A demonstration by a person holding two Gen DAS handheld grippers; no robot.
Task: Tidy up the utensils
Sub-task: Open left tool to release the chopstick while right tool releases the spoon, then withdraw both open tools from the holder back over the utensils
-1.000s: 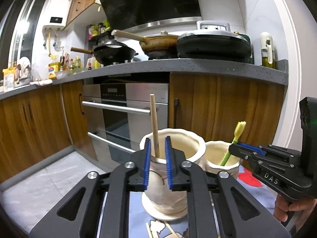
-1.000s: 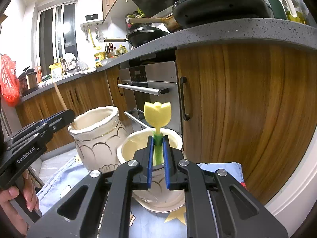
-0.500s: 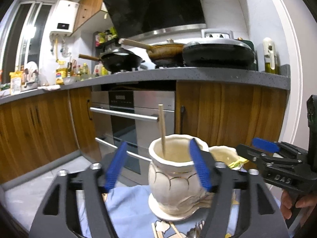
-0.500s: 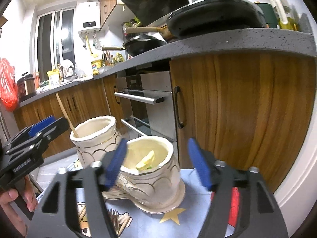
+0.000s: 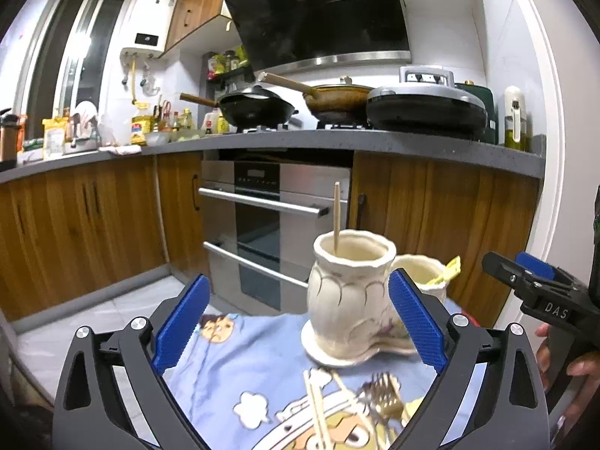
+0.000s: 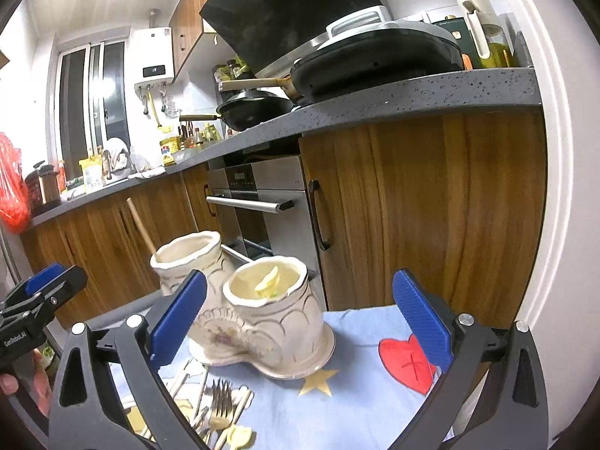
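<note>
A cream double-pot holder [image 5: 348,296] [image 6: 270,322] stands on a blue cartoon cloth [image 5: 240,371] [image 6: 360,405]. A wooden chopstick [image 5: 336,215] [image 6: 141,230] stands in the taller left pot. A yellow-green utensil [image 5: 446,272] [image 6: 268,281] lies inside the shorter right pot. Loose chopsticks and forks [image 5: 371,401] [image 6: 217,408] lie on the cloth in front. My left gripper [image 5: 296,326] is open and empty, held back from the holder. My right gripper [image 6: 296,322] is open and empty too; it also shows at the right edge of the left wrist view [image 5: 525,285].
Wooden cabinets and a steel oven [image 5: 270,225] stand behind the table, under a grey counter [image 6: 375,101] with pans. The left gripper shows at the left edge of the right wrist view [image 6: 41,292]. The cloth's far edge lies just past the holder.
Both grippers opened, letting go of the chopstick and the yellow-green utensil, which dropped into their pots. Both grippers then drew back from the holder.
</note>
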